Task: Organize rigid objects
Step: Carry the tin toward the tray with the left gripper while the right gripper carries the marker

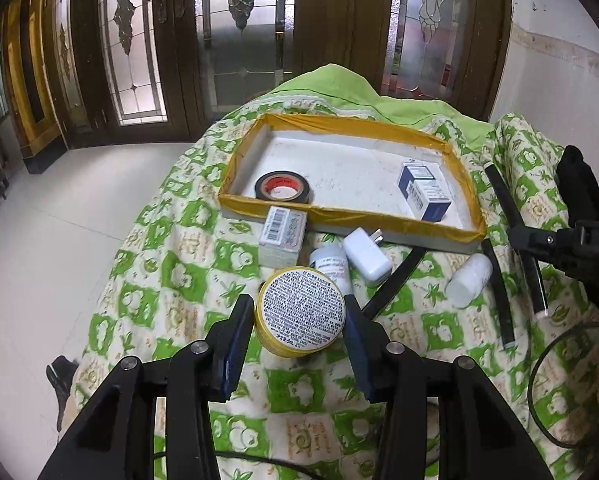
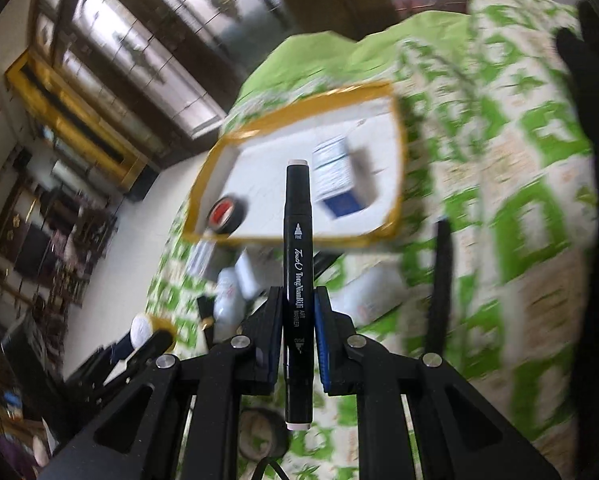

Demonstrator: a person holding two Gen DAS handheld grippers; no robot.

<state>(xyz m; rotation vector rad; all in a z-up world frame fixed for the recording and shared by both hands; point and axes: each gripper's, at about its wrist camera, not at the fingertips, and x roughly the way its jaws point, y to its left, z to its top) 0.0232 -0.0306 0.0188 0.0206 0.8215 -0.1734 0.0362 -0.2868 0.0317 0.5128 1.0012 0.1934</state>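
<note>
Round yellow tin [image 1: 300, 311] sits label-up between the left gripper [image 1: 297, 334] fingers, and both pads are pressed against its sides — a firm clamp, just above the green-and-cream patterned cloth [image 1: 171, 272]. Beyond it, left to right: a small barcoded box [image 1: 282, 235] leaning at the tray's near wall, a white bottle [image 1: 331, 266] lying just behind the tin, a white plug adapter [image 1: 366, 255] touching that bottle, a black strip [image 1: 395, 280] under the adapter, and another white bottle [image 1: 469, 280] on its side further right. The yellow-rimmed tray [image 1: 395, 222] holds a roll of black tape [image 1: 282, 187] at its left end and a blue-and-white carton [image 1: 425, 192] at its right. Over to the right gripper [image 2: 298, 312]: fingers closed tight on a black art marker [image 2: 297, 272], which runs lengthwise between them, one tip pointing towards the tray and the other back at the camera. The background there is smeared, with another black strip [image 2: 439, 280] lying on the cloth to the right.
</note>
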